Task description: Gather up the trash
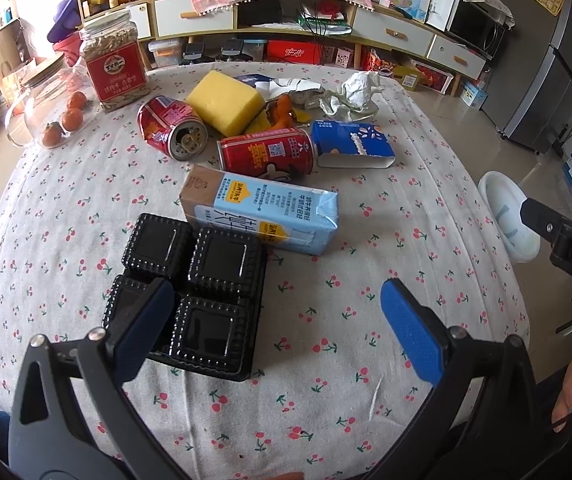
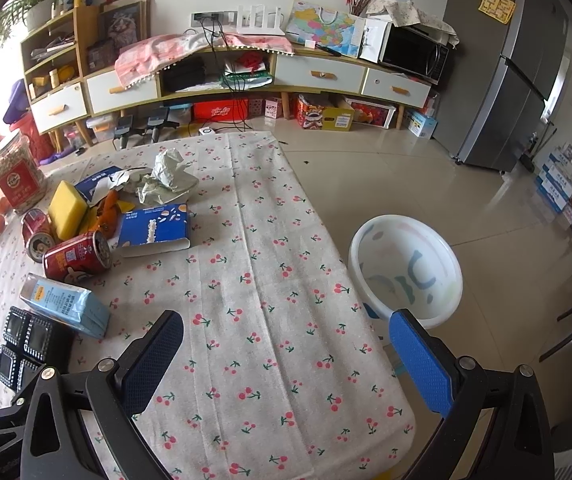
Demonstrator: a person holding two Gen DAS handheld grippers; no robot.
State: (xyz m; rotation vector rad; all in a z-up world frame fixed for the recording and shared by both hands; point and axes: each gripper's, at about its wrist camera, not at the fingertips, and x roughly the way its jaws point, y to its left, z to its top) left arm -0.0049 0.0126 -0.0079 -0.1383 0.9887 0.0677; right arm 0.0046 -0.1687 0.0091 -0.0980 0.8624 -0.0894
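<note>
Trash lies on the cherry-print tablecloth [image 1: 366,248]. A black plastic tray [image 1: 190,300] sits nearest, under my open left gripper [image 1: 278,320], whose left finger overlaps it. Behind it lie a light blue milk carton [image 1: 262,210], two red cans [image 1: 266,152] [image 1: 170,124], a blue carton [image 1: 352,144], a yellow sponge [image 1: 226,102], orange peel [image 1: 280,110] and crumpled paper [image 1: 356,88]. My right gripper [image 2: 286,356] is open and empty over the table's near right part. The black tray [image 2: 26,344] and milk carton [image 2: 66,304] show at its left.
A white basin [image 2: 406,268] stands on the floor right of the table. A glass jar of oranges [image 1: 54,104] and a seed jar [image 1: 112,60] stand at the table's far left. Cabinets [image 2: 318,72] and a fridge [image 2: 514,80] line the back.
</note>
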